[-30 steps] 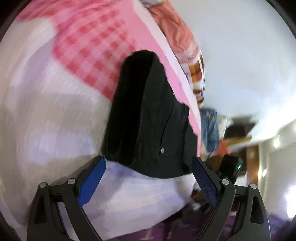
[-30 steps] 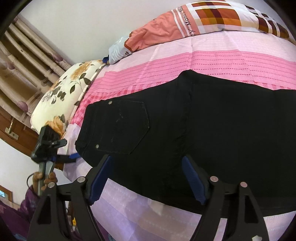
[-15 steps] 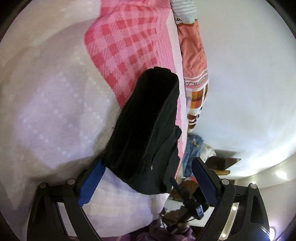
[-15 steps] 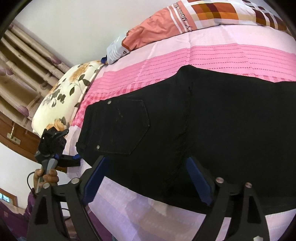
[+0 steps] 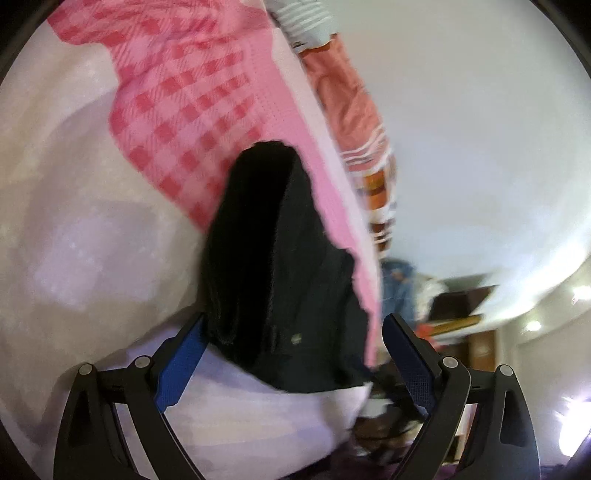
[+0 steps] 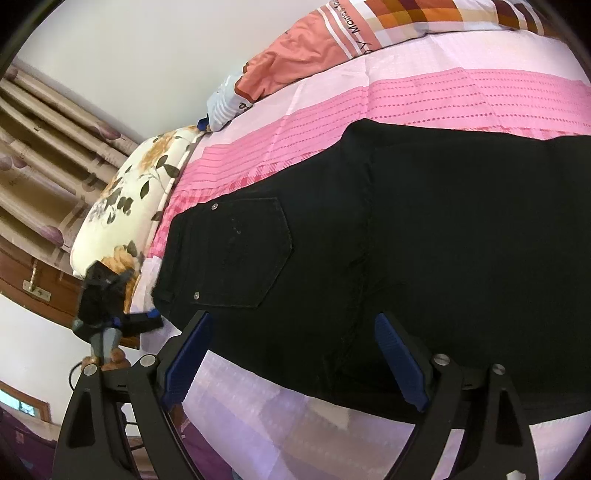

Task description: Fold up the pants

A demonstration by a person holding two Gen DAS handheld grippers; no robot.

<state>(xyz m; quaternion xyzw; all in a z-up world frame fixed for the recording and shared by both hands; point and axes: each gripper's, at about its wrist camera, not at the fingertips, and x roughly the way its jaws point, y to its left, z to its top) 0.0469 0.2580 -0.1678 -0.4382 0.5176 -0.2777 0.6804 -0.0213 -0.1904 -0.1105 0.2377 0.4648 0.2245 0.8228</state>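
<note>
Pink bedsheet (image 6: pixel 443 88) underfoot of everything: soft cotton in bands, pale lilac with faint dots nearest, then a pink check, then dotted pink stripes farther back.

Right wrist view, nearest first. Right gripper (image 6: pixel 291 354) low at the near edge of the bed, black ribbed arms, blue textured fingers (image 6: pixel 399 362) spread wide, nothing between them but cloth lying below. Just past the fingertips, black pants (image 6: pixel 443 240) laid flat across the bed, heavy denim-like weave, a five-sided back pocket (image 6: pixel 240 254) with two small metal rivets, a raised seam running down the middle. Off the waistband corner, at the bed's edge, the left gripper (image 6: pixel 138 321) seen from outside, close to the cloth; contact cannot be told. Beyond, a plump floral pillow (image 6: pixel 125 199), cream with brown leaves. Farthest, a folded orange and patchwork quilt (image 6: pixel 354 33) against a white wall, and pleated beige curtains (image 6: pixel 40 155).

Left wrist view, blurred. Left gripper (image 5: pixel 295 350) with blue fingers (image 5: pixel 181 365) spread apart, the waist end of the pants (image 5: pixel 280 266) lying between and ahead of them, one rivet visible, not pinched.
</note>
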